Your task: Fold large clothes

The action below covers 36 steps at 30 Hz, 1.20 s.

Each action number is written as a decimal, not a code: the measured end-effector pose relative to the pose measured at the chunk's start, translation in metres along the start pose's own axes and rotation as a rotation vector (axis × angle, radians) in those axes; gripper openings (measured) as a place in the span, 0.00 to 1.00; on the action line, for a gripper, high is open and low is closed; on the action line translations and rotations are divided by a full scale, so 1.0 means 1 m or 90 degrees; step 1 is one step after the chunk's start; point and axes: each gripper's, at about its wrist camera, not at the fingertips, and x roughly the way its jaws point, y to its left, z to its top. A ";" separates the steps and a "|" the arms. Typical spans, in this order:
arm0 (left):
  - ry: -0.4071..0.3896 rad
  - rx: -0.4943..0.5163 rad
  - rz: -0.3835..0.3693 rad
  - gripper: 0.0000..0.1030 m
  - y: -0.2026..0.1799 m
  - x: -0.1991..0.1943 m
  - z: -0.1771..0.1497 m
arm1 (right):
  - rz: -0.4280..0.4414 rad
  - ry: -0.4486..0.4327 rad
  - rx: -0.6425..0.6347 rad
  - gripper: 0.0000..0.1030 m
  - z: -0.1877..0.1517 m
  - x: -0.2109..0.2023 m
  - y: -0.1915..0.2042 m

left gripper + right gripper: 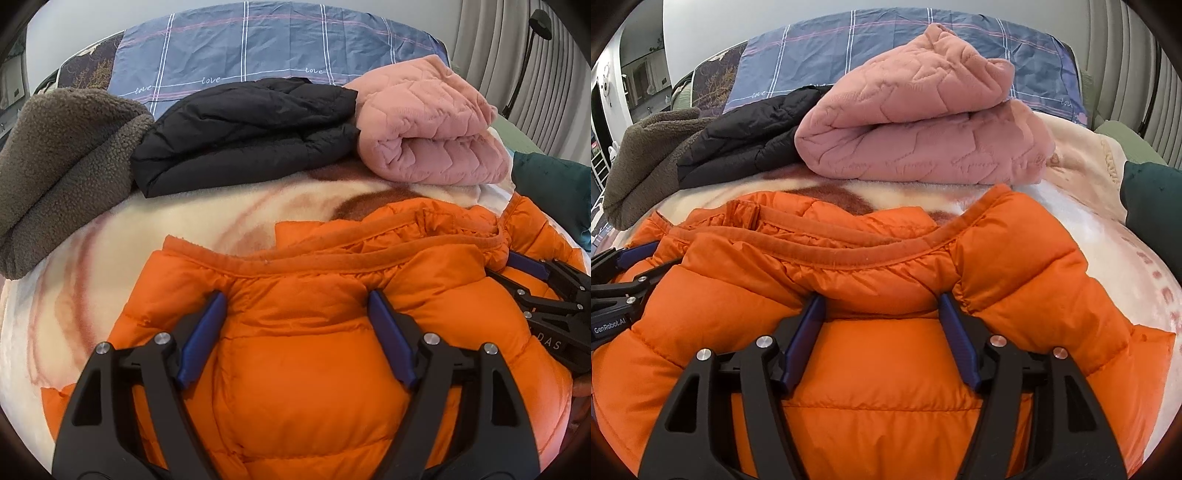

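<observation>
My left gripper (297,299) presses down on the orange puffer jacket (295,350), its blue-padded fingers (201,339) spread apart with a bulge of quilted fabric rising between them; whether they pinch that fabric I cannot tell. My right gripper (881,301) sits likewise on the jacket (886,369), fingers (956,343) apart, just below the ribbed hem (849,254). The jacket lies on a cream blanket with reddish pattern (92,277), nearest me. Beyond it, in a row: a grey-brown fleece (55,166) at left, a folded black jacket (240,133) in the middle, a folded pink quilted garment (916,122) at right, touching the black one. A blue checked sheet (258,40) covers the far end. A dark green item (1148,195) lies at the right edge.
</observation>
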 end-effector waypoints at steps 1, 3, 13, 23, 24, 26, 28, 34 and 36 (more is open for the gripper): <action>0.001 -0.001 0.000 0.79 0.000 0.001 0.000 | -0.002 0.000 0.001 0.63 0.001 0.001 0.000; 0.002 -0.001 0.004 0.79 0.000 0.003 0.000 | -0.008 -0.001 -0.001 0.63 0.001 0.002 0.001; 0.021 0.017 0.019 0.75 -0.006 -0.021 0.001 | -0.073 -0.005 -0.028 0.64 -0.002 -0.026 0.010; -0.030 0.096 -0.030 0.77 -0.047 -0.104 -0.046 | 0.011 -0.044 -0.012 0.67 -0.047 -0.103 0.030; -0.021 0.109 0.000 0.80 -0.053 -0.095 -0.053 | -0.004 -0.042 -0.013 0.68 -0.055 -0.092 0.030; -0.019 0.110 0.016 0.82 -0.054 -0.084 -0.061 | -0.007 -0.048 0.000 0.72 -0.061 -0.081 0.028; -0.019 0.102 0.013 0.84 -0.050 -0.079 -0.066 | -0.010 -0.048 -0.002 0.72 -0.064 -0.078 0.029; -0.021 0.126 0.035 0.88 -0.054 -0.069 -0.071 | -0.015 -0.034 -0.012 0.73 -0.066 -0.069 0.029; -0.024 0.133 0.047 0.88 -0.056 -0.067 -0.073 | -0.024 -0.031 -0.017 0.73 -0.067 -0.066 0.031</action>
